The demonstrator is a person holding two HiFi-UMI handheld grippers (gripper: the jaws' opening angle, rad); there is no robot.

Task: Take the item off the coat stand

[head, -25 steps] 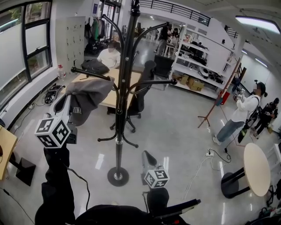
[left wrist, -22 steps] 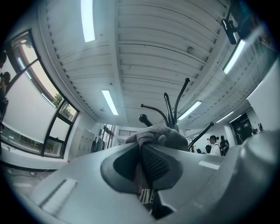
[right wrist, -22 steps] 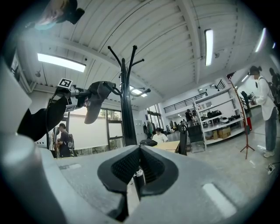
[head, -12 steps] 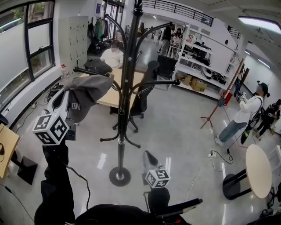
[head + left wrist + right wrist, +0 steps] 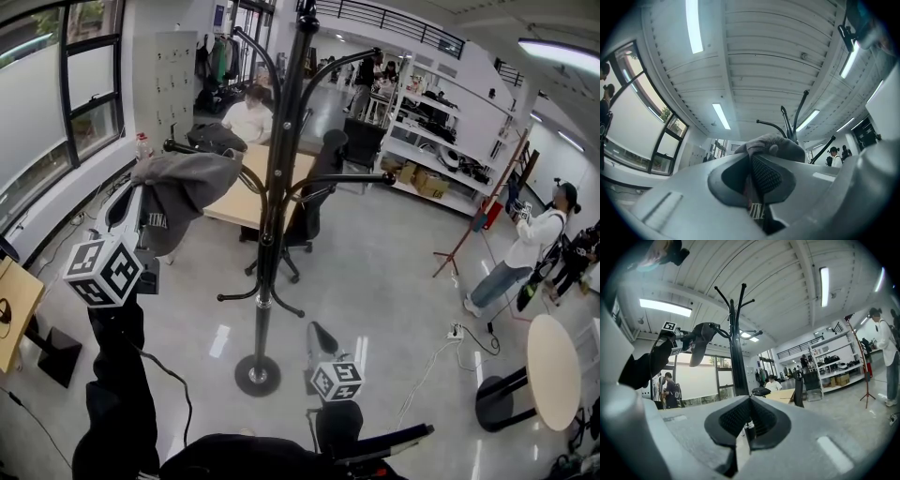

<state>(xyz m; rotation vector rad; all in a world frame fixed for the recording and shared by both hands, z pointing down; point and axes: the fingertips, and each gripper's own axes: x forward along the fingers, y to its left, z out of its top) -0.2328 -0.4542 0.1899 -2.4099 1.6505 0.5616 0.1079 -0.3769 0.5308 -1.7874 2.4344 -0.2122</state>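
Since the grey jacket (image 5: 185, 190) drapes the coat stand's (image 5: 271, 246) nine-o'clock hook, the left gripper (image 5: 753, 186) pinches its fabric for lifting; the right gripper (image 5: 748, 425) idles, fingers pressed together.

Head view: from above, facing forward and steeply down; coat stand (image 5: 270, 187) near, seen down to base.
Left gripper view: low, tilted up toward ceiling (image 5: 754, 56), very close to grey garment (image 5: 780, 143), stand's hooks (image 5: 768, 123) just beyond.
Right gripper view: low, farther back, angled up at stand.
Shared by all three: coat stand, grey garment.
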